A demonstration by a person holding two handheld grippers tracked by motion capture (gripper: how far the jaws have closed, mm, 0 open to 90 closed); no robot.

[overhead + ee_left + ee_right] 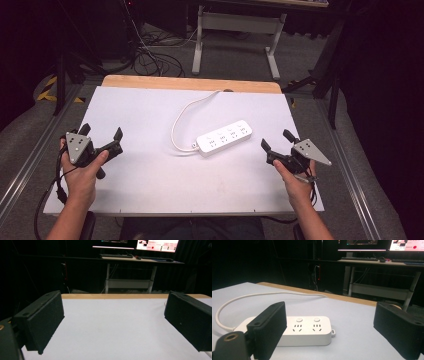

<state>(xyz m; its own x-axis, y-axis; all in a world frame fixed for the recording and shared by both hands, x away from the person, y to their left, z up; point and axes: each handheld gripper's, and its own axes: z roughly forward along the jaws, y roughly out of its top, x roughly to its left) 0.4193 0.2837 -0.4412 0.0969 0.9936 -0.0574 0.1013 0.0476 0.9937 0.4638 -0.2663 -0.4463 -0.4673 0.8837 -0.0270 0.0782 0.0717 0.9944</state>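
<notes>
A white power strip (224,137) lies mid-worktop (150,185), cord (182,117) looping toward the far edge, apparently over it; left tool (101,134) and right tool (275,141) flank it, both wide open, empty.

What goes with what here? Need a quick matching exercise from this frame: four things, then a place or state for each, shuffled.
Things:
1. white plastic power strip
2. white power cord
3. left gripper
4. right gripper

Places or states:
A. held open at the table's right edge, empty
B. lies flat near the middle of the white table, sockets up
C. held open at the table's left edge, empty
D. loops from the strip's left end to the far wooden edge

Pairs: 1-B, 2-D, 3-C, 4-A
</notes>
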